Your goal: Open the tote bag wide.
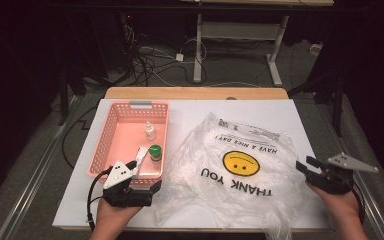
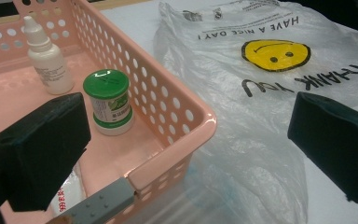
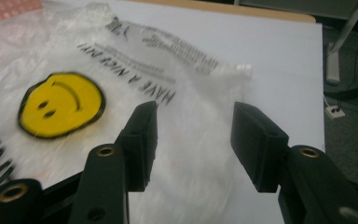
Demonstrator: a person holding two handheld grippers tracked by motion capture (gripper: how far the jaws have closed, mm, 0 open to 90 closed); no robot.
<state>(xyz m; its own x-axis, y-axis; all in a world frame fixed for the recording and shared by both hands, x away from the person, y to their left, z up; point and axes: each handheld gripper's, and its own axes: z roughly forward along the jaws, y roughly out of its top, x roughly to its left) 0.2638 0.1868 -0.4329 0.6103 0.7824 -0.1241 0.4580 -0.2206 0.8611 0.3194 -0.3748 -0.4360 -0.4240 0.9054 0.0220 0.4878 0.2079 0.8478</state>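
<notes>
Right gripper [image 1: 305,166]: at the lower right of the high view, held in a hand at the table's right edge. Its jaws stand apart with nothing between the pads; in the right gripper view the bag shows through the gap, below and beyond them.
Left gripper [image 1: 147,192]: at the lower left centre of the high view, in a hand at the near table edge, just in front of the basket's near rim. Its jaws are wide apart and grip nothing; in the left gripper view one jaw sits over the basket at the left of the frame, the other over the bag at the right.
Plastic bag [image 1: 235,170]: clear, crumpled, lying flat on the white table top across the centre and lower right of the high view, between the two grippers. It carries a yellow smiley face [image 1: 240,163] and black lettering, upside down from the near side. Its left edge lies just beside the basket.
Pink basket [image 1: 111,119]: at centre left of the high view, perforated walls, open top.
Green-capped jar [image 1: 155,152]: upright in the basket's near right part.
White sachet [image 1: 141,159]: lying just left of the jar, partly behind the left gripper's plate.
White dropper bottle [image 1: 150,131]: upright, farther back in the basket.
Table [image 1: 280,112]: white top with a wooden far edge at the upper centre.
</notes>
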